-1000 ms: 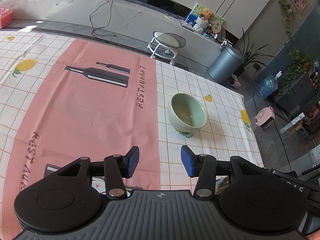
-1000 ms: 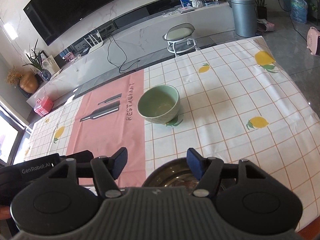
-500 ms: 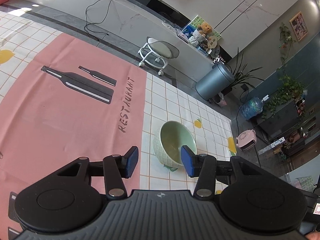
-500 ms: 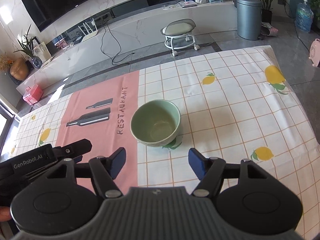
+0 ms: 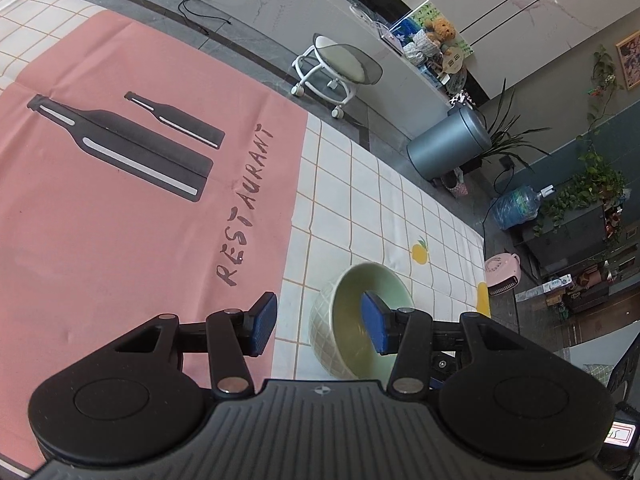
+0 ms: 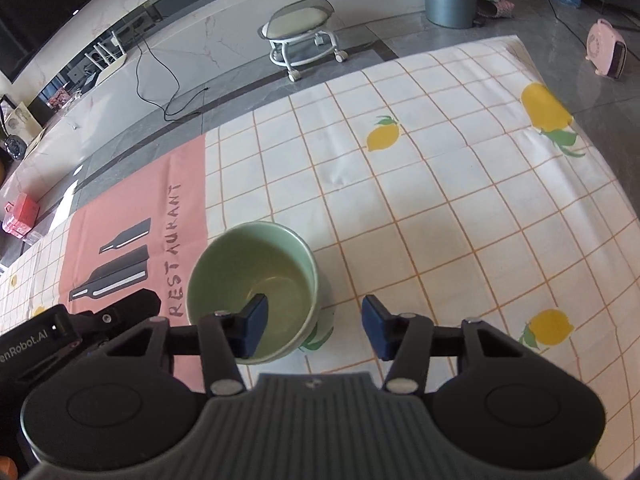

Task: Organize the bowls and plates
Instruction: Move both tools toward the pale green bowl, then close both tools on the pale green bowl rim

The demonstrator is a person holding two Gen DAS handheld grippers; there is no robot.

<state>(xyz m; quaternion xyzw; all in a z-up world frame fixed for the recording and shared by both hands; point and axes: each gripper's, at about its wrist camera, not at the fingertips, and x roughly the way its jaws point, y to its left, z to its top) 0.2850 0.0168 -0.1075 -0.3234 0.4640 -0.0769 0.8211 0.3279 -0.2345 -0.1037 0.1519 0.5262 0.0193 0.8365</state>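
Note:
A pale green bowl (image 5: pixel 352 320) stands upright and empty on the checked tablecloth, just right of the pink runner; it also shows in the right wrist view (image 6: pixel 256 276). My left gripper (image 5: pixel 320 328) is open, with the bowl's left wall between its fingers and the right pad over the bowl's inside. My right gripper (image 6: pixel 312 326) is open, with the bowl's right wall between its fingers and the left pad over the bowl's inside. The left gripper's body (image 6: pixel 60 336) shows at the left of the right wrist view.
The pink runner (image 5: pixel 120 220) with bottle prints covers the table's left part. The table's far edge (image 6: pixel 400 60) and right edge are near. Beyond it stand a wheeled stool (image 6: pixel 304 32), a grey bin (image 5: pixel 448 148) and a pink heater (image 6: pixel 604 50).
Both grippers have moved forward and down to the green bowl, which now sits between their fingers. The metal bowl seen under the right gripper a second ago is out of view.

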